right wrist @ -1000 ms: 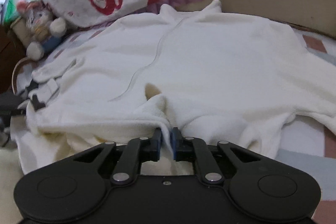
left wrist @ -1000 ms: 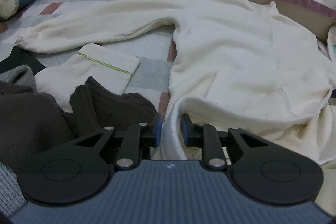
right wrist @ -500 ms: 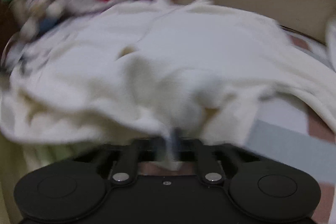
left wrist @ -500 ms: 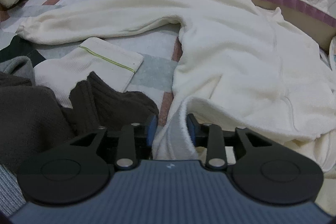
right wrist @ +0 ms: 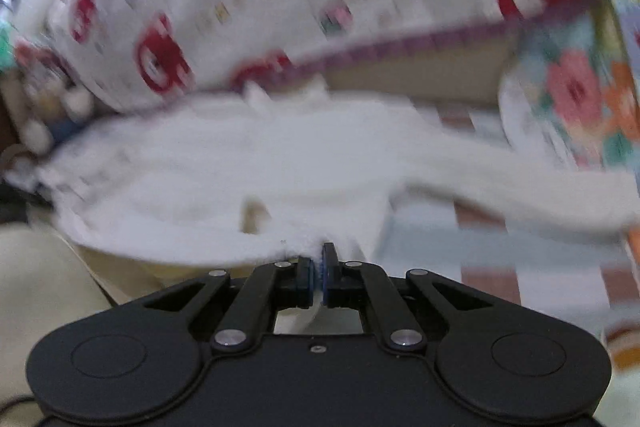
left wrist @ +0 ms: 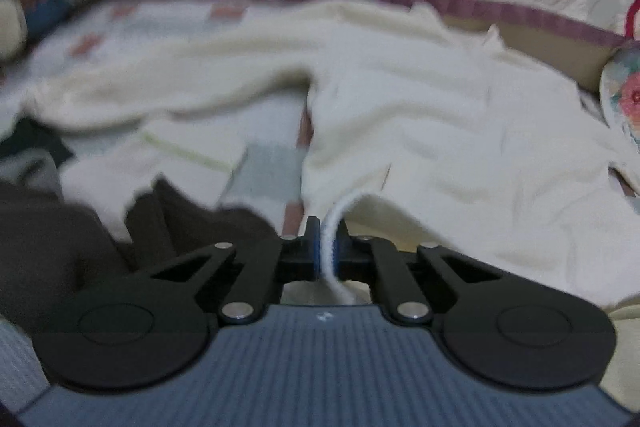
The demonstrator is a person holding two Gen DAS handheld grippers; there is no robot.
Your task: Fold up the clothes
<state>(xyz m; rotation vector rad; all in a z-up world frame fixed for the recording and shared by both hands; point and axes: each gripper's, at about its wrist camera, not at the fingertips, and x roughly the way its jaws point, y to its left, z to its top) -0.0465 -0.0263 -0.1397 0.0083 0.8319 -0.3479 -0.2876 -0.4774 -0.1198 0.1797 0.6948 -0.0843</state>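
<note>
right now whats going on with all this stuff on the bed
A person is folding clothes with two handheld grippers. The left gripper and the right gripper are each shut on the near hem of a cream sweater spread across the bed. A brown garment lies to the left, unfolded.

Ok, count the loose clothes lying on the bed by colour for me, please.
Cream fleece top: 1
White ribbed folded garment with a green stripe: 1
Dark brown knit garment: 1
Total: 3, as far as the blur allows.
</note>
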